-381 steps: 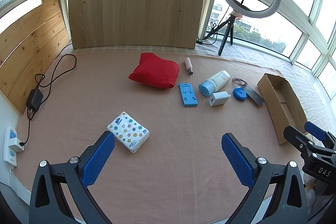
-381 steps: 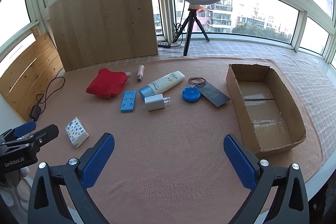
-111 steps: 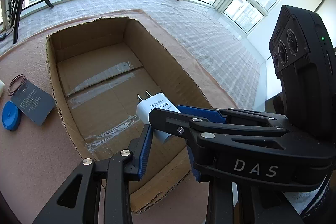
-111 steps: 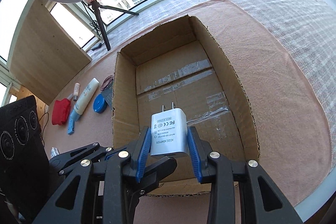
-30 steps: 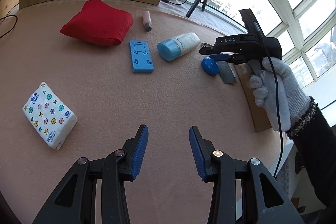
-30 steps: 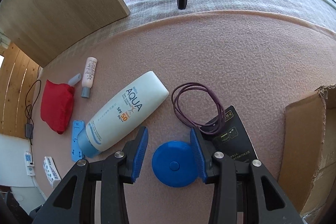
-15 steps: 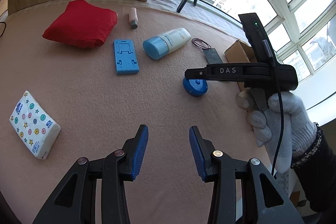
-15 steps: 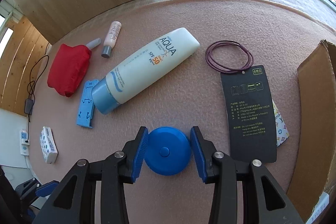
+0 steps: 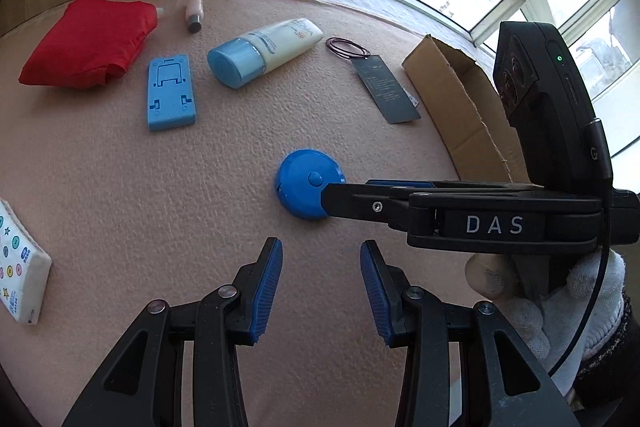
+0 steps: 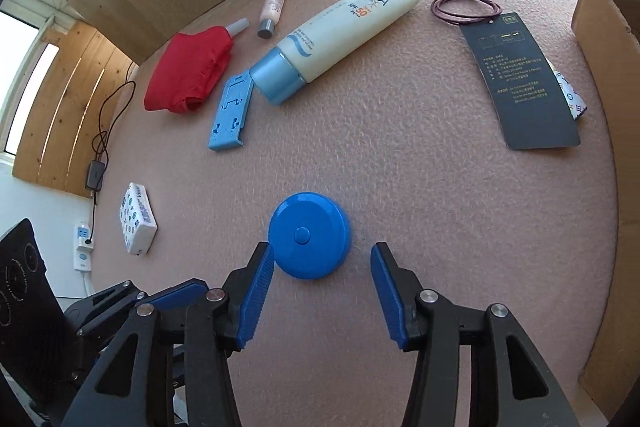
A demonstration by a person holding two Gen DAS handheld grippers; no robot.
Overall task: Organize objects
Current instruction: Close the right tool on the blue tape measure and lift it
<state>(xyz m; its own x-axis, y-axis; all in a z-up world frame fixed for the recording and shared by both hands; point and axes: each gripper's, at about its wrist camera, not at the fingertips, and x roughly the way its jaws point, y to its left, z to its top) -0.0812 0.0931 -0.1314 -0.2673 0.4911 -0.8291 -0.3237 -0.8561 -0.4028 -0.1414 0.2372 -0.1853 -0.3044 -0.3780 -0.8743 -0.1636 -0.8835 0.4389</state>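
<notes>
- The blue round disc (image 10: 310, 235) is lying flat on the pink mat (image 10: 400, 167), at 11 o'clock from your right gripper (image 10: 322, 267).
- Its jaws have just been opening; the left pad is touching the disc, not squeezing.
- Your left gripper (image 9: 320, 269) is sitting partly open, holding nothing, farther away.

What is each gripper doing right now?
Left gripper: open, empty.
Right gripper: open, jaws just widened, round blue plastic disc at its fingertips, not gripped.
</notes>
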